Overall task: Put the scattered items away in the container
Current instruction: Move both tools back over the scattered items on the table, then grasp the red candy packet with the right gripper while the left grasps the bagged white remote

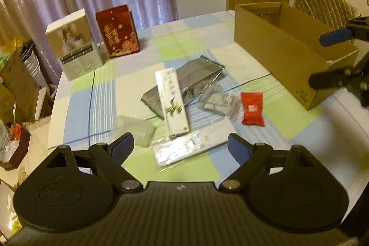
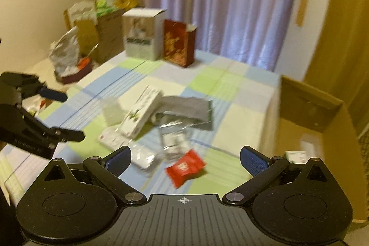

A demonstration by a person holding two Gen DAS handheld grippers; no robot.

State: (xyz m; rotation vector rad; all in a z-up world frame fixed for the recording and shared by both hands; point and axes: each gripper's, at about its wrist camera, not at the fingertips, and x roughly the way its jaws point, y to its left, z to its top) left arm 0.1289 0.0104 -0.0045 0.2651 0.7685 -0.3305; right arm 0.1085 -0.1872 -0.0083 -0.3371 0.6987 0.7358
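Most of the job looks still to do. The carton point(image 1: 293, 50), at the upper right of the left wrist view, holds little that can be seen: in the right wrist view only a small white item point(image 2: 296, 156) shows on its floor at the lower right. On the checked surface point(image 1: 230, 38), mid-frame, lie a long white box point(image 1: 171, 100) across a grey pouch point(image 1: 191, 82), a red packet point(image 1: 252, 108) to their right, a clear wrapper point(image 1: 219, 102) between, and a clear tub point(image 1: 133, 128) and flat sachet point(image 1: 182, 150) lower down. The left tongs point(image 1: 181, 146) are spread apart, empty, above the sachet. The right tongs point(image 2: 185, 159) are likewise apart and empty, over the red packet.
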